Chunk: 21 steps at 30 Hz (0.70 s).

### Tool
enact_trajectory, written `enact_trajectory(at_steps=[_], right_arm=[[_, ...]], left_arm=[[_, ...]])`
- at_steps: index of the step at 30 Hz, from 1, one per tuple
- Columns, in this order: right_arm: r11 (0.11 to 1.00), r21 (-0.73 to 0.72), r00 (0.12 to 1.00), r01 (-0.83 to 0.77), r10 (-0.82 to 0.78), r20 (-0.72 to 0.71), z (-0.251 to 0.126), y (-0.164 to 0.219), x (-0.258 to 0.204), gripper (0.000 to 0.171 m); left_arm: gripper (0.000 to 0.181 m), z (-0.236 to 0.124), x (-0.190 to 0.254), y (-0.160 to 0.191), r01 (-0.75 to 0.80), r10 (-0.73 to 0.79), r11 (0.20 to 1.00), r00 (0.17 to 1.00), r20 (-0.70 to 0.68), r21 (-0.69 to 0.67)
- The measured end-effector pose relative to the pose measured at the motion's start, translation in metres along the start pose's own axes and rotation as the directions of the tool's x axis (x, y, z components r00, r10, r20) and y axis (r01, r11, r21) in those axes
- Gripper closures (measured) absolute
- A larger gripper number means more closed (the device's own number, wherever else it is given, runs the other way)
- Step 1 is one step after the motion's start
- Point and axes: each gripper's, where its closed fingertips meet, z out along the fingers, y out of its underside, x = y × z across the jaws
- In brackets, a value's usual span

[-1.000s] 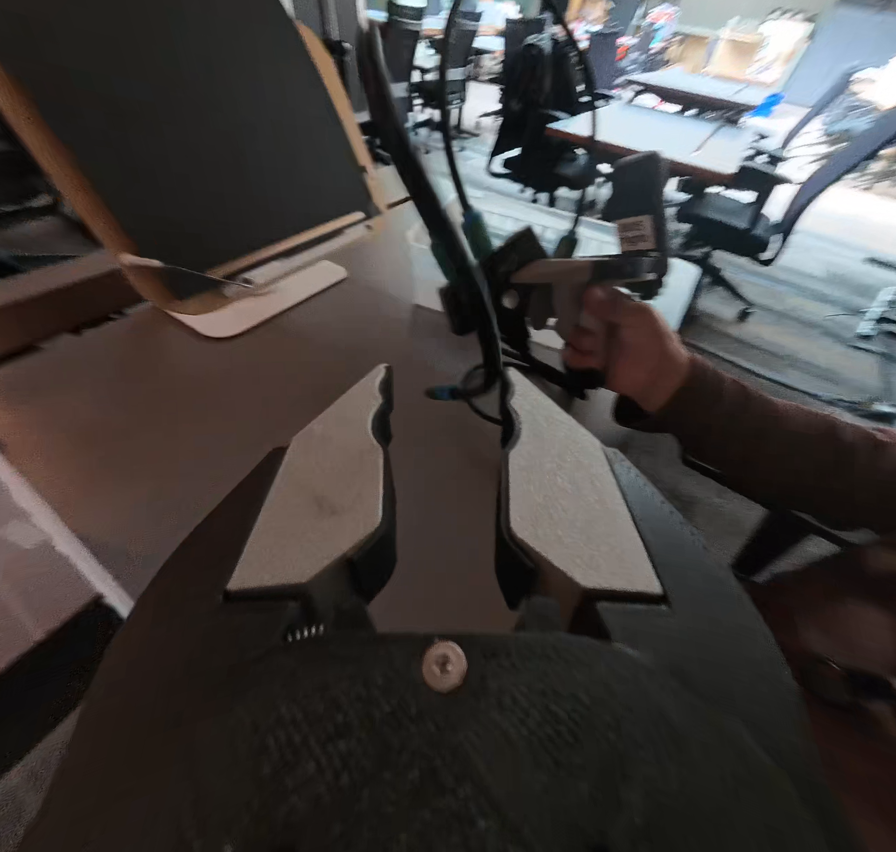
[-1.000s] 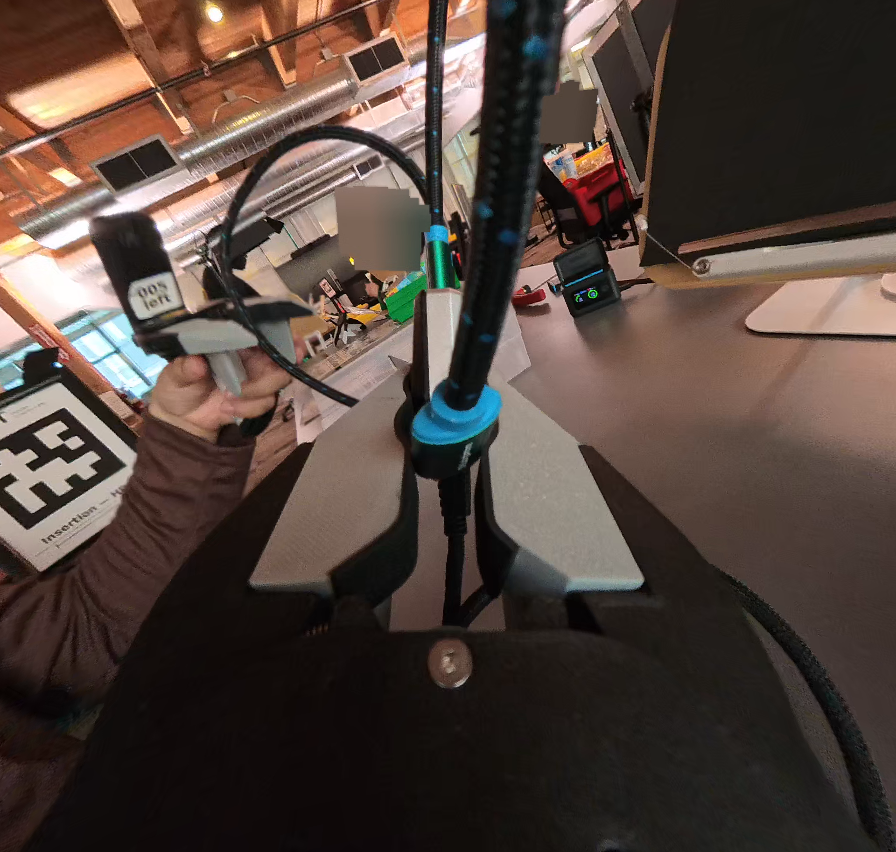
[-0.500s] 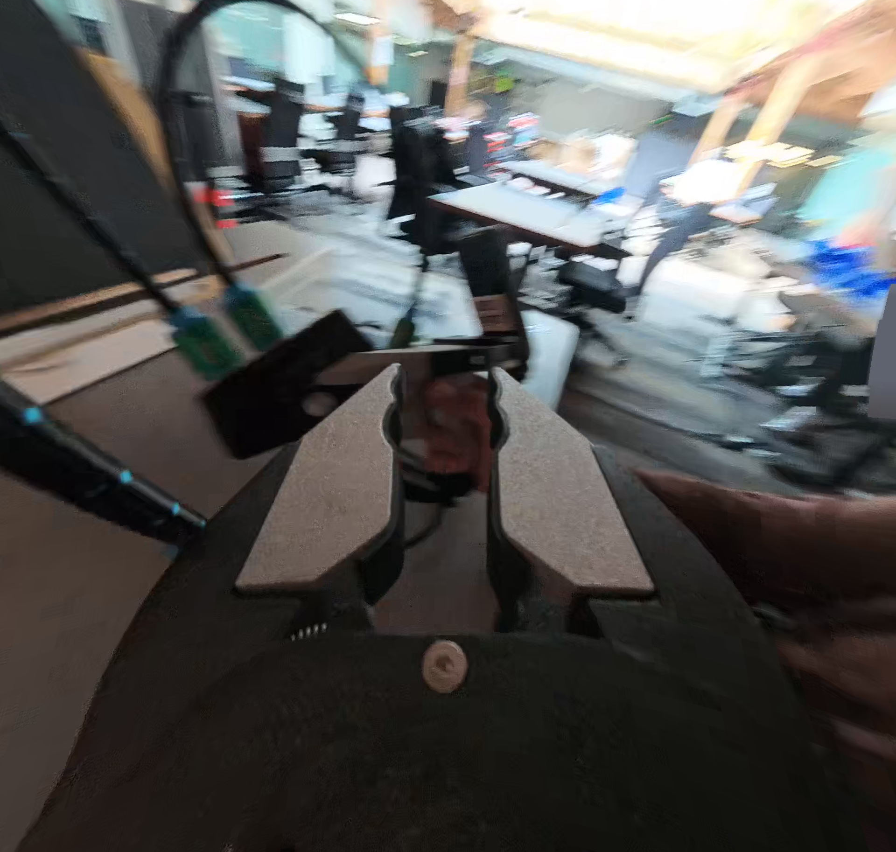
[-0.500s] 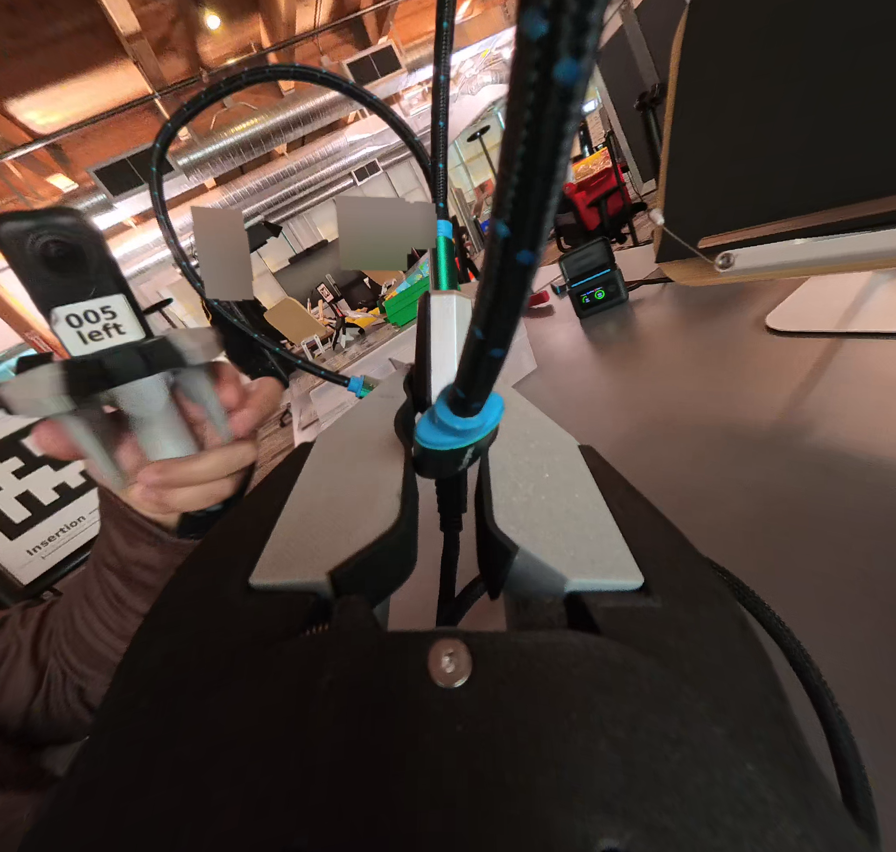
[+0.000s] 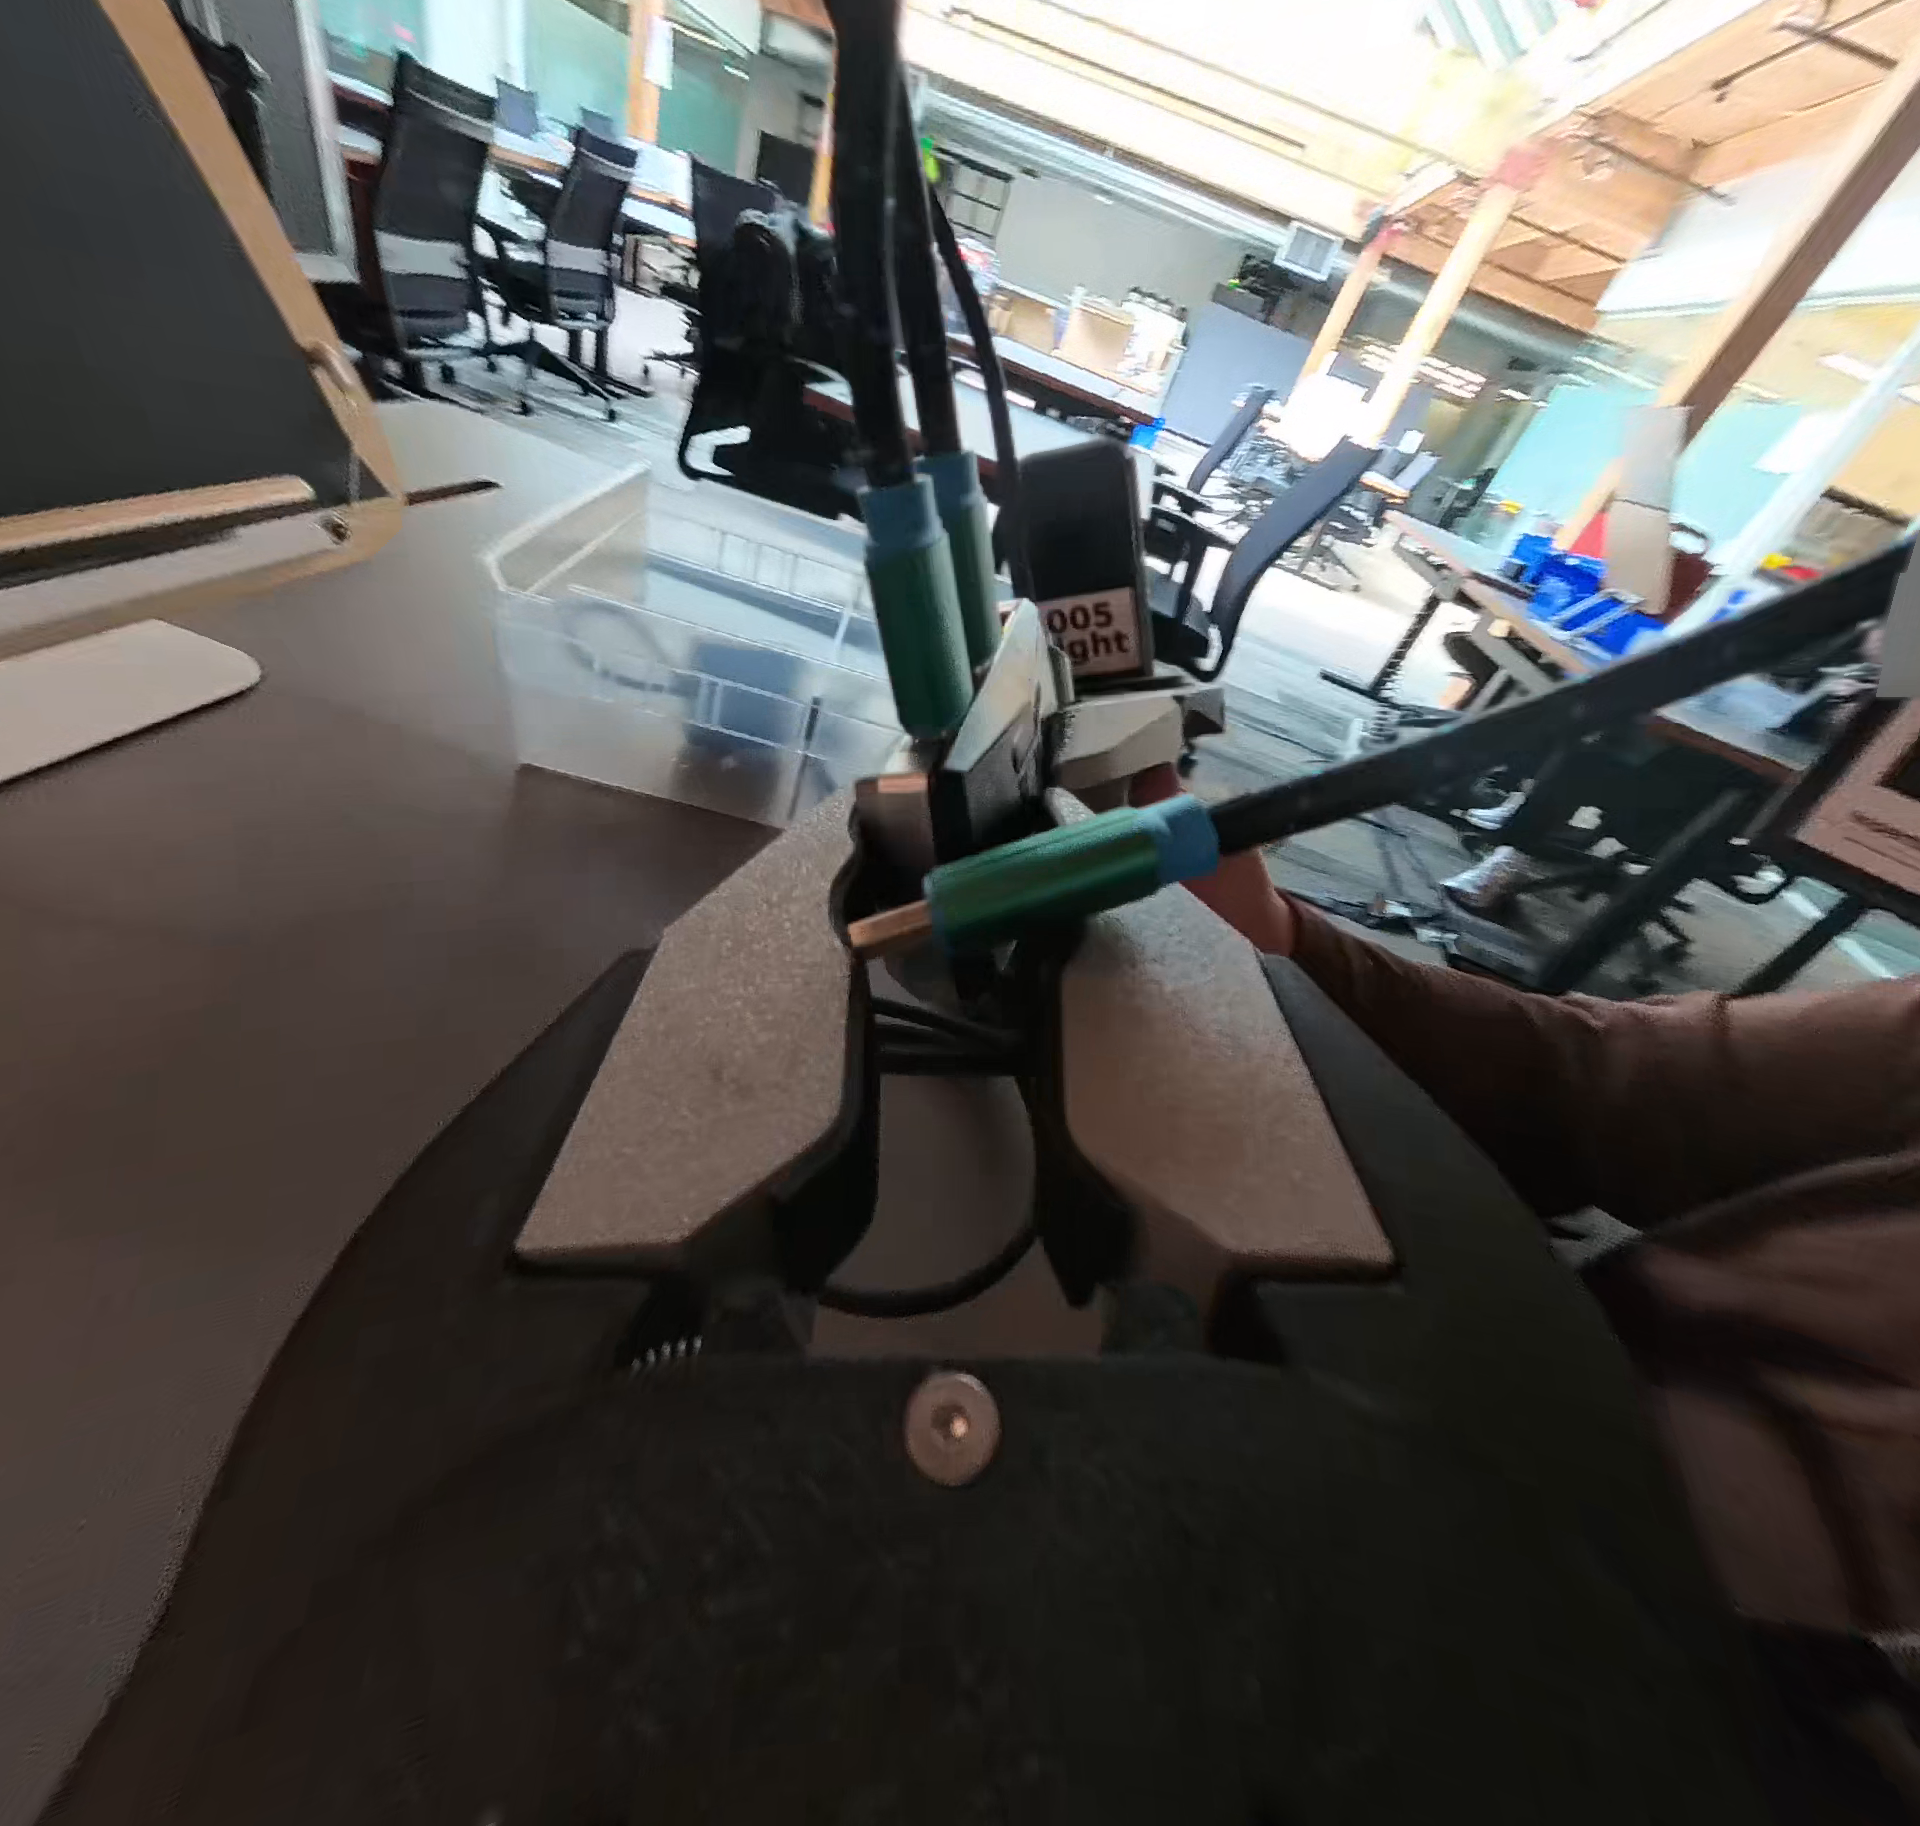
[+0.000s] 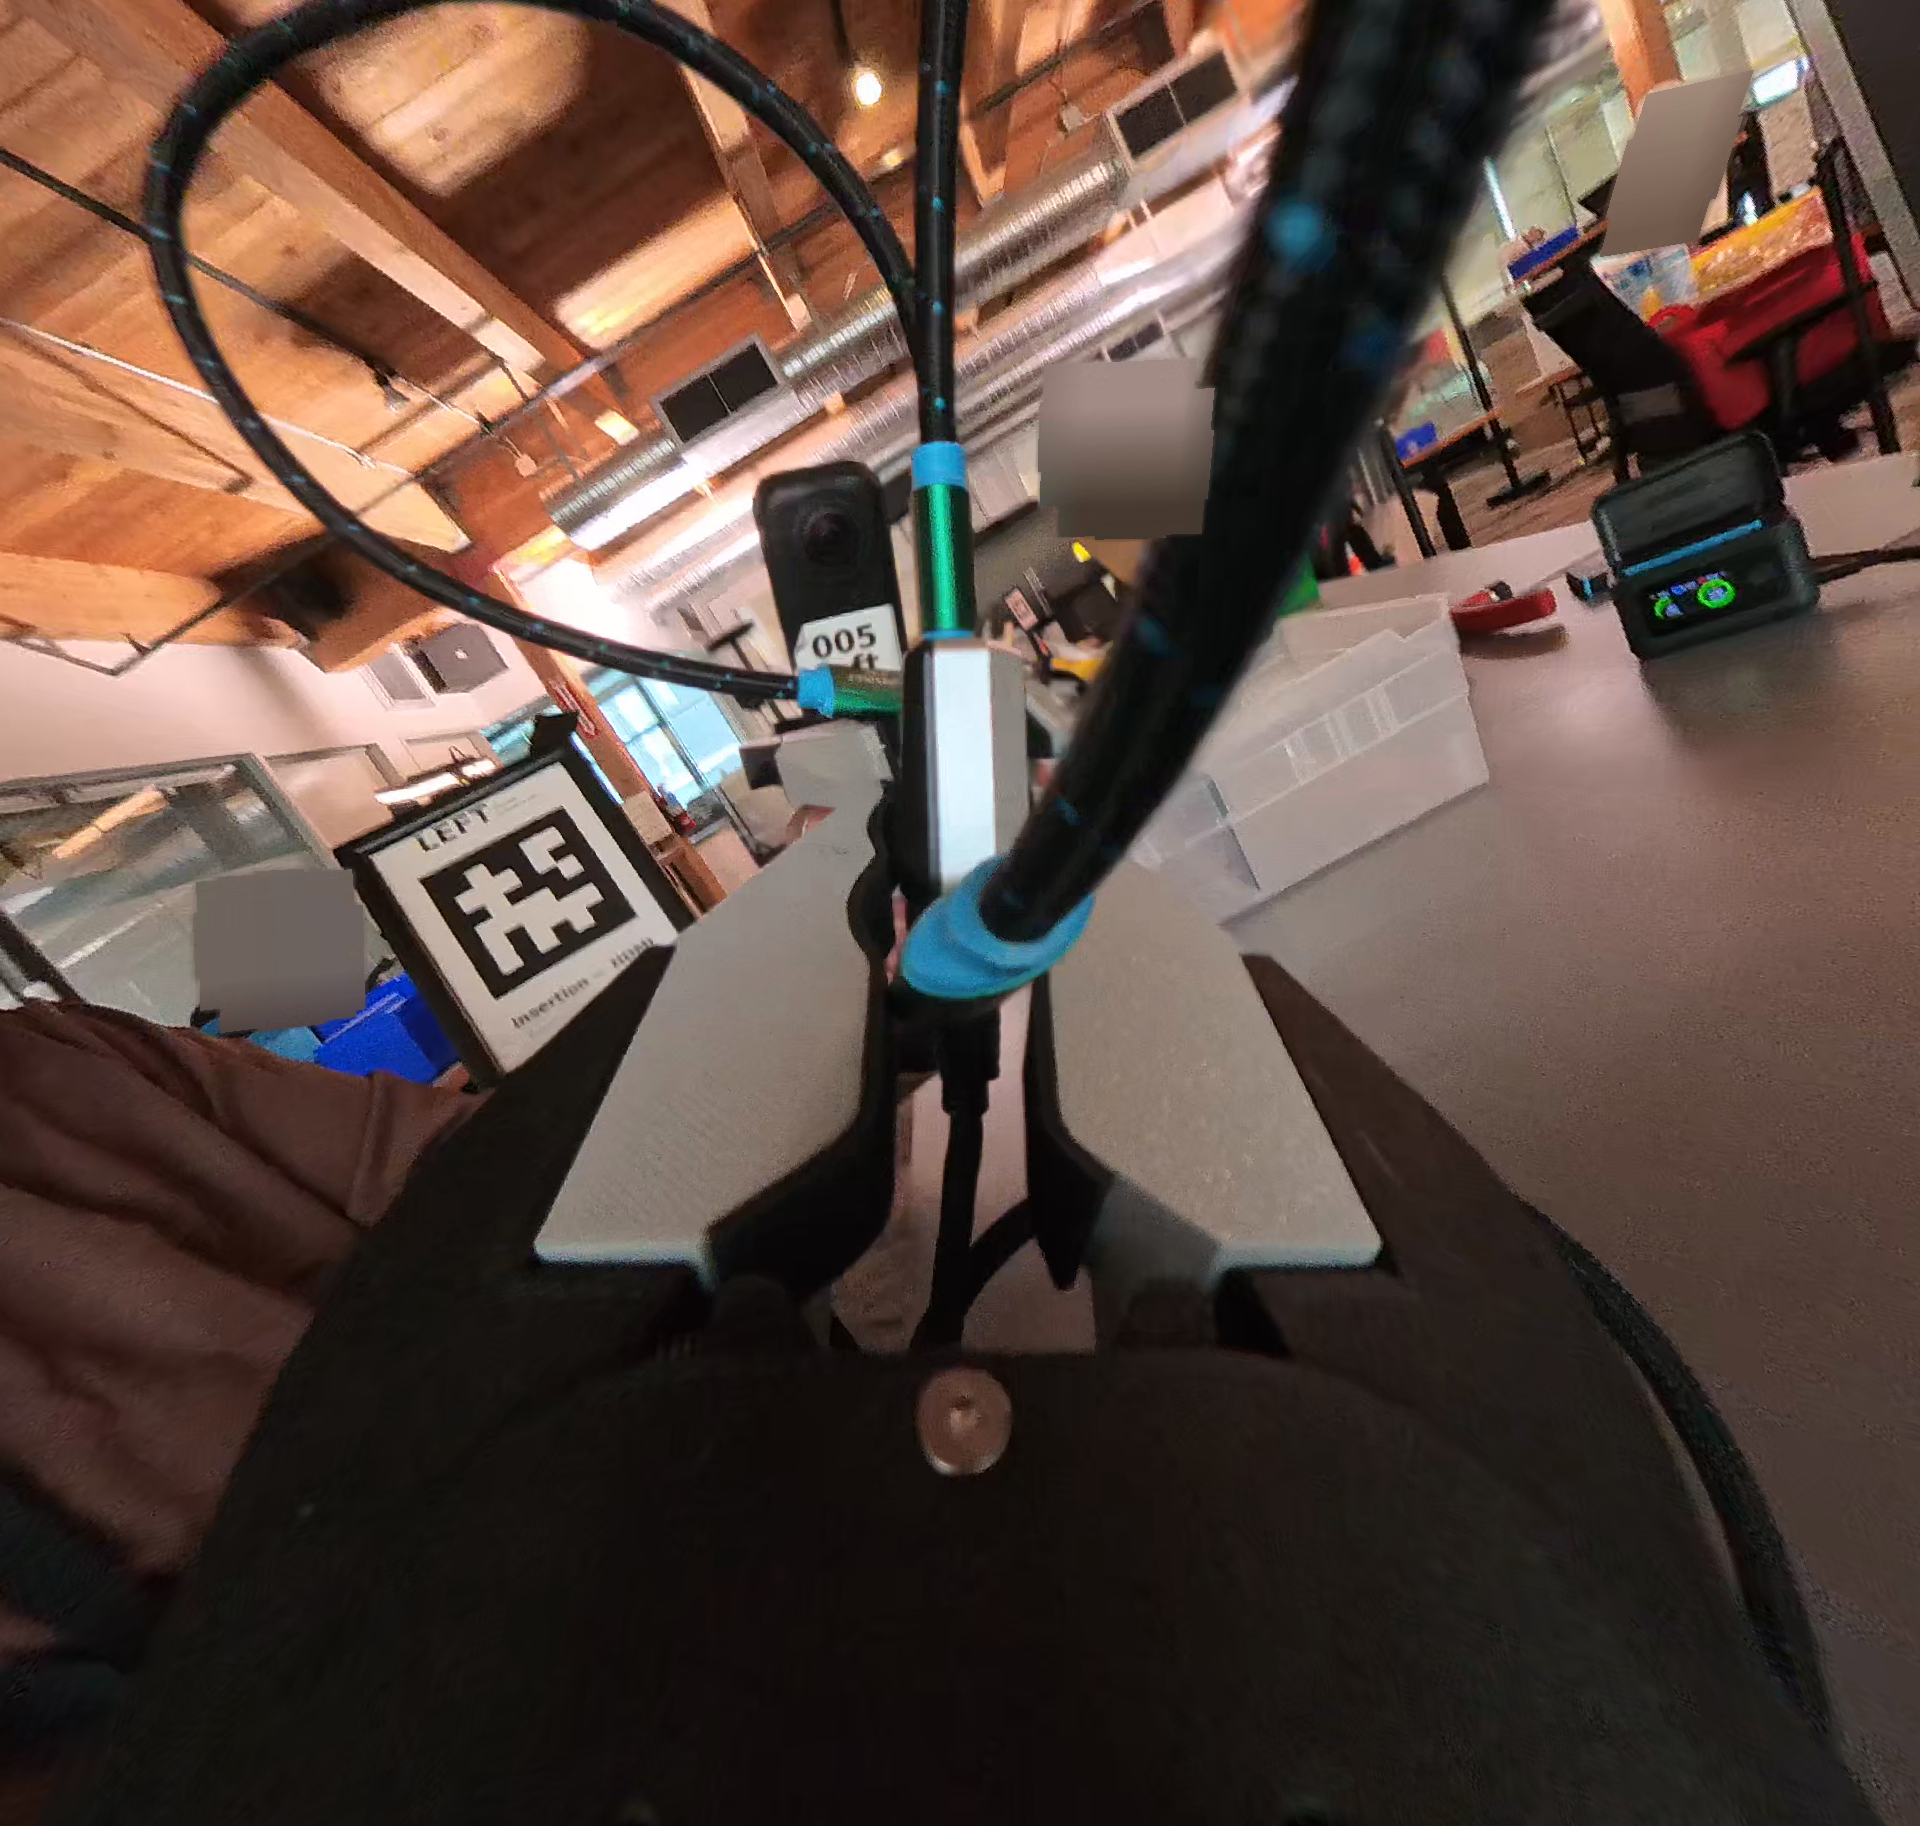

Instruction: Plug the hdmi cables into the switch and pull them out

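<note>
At the table [image 5: 312,893] edge, both tools now meet over the work.

1. Right gripper [image 6: 961,903]: closed firmly on the silver switch [image 6: 961,758], held upright above the table. One green plug [image 6: 940,561] enters its top end. A thick cable with a blue collar [image 6: 987,935] joins it near the fingertips. The left wrist view shows two green plugs [image 5: 920,623] seated side by side in the switch.

2. Left gripper [image 5: 951,841]: jaws partly apart and clamped on nothing. A second ago it stood well off to one side of the switch; it has since swung in and now faces the switch at close quarters.

3. Loose plug [image 5: 1039,883]: a third green plug with its gold end bare, so it is not inserted. It lies crosswise over the left fingertips, just in front of the switch. Its cable runs up and away in a wide loop.

4. Assessment: two cables appear seated and one remains out. The approach to the loose plug looks complete, but no grasp is made. The plug lies across the jaws rather than along them, so it likely needs turning before the gold end can meet a port.

5. Surroundings: a clear plastic box [image 5: 665,654] and a monitor [image 5: 125,270] stand on the table, apart from the work.
</note>
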Motion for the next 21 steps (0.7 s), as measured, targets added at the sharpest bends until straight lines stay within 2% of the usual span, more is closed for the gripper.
enact_trajectory(at_steps=[3,7,12,15,18,21], right_arm=[[0.996,-0.089,0.995,0.03,-0.038,-0.091,-0.003,0.004,0.007,0.149],[0.951,-0.275,0.93,0.139,-0.221,-0.293,-0.028,0.003,0.017,0.139],[0.866,-0.432,0.808,0.254,-0.435,-0.398,-0.047,-0.018,0.001,0.136],[0.85,-0.46,0.774,0.255,-0.465,-0.43,-0.056,-0.038,-0.01,0.133],[0.87,-0.442,0.598,0.219,-0.477,-0.644,-0.1,-0.077,0.003,0.132],[0.847,-0.485,0.496,0.217,-0.524,-0.692,-0.117,-0.088,0.005,0.128]], left_arm=[[0.159,-0.006,-0.001,0.0,0.042,-0.041,0.999,0.998,-0.053,0.021],[0.163,-0.021,-0.018,-0.001,0.05,-0.05,0.997,0.999,-0.005,0.056],[0.163,-0.021,-0.014,0.002,0.077,-0.069,0.994,0.993,-0.098,0.081],[0.163,-0.023,-0.027,0.003,0.089,-0.084,0.992,0.995,-0.057,0.095],[0.163,-0.029,-0.039,0.005,0.088,-0.086,0.99,0.996,-0.022,0.111],[0.163,-0.033,-0.038,0.006,0.093,-0.088,0.988,0.995,-0.05,0.123]])
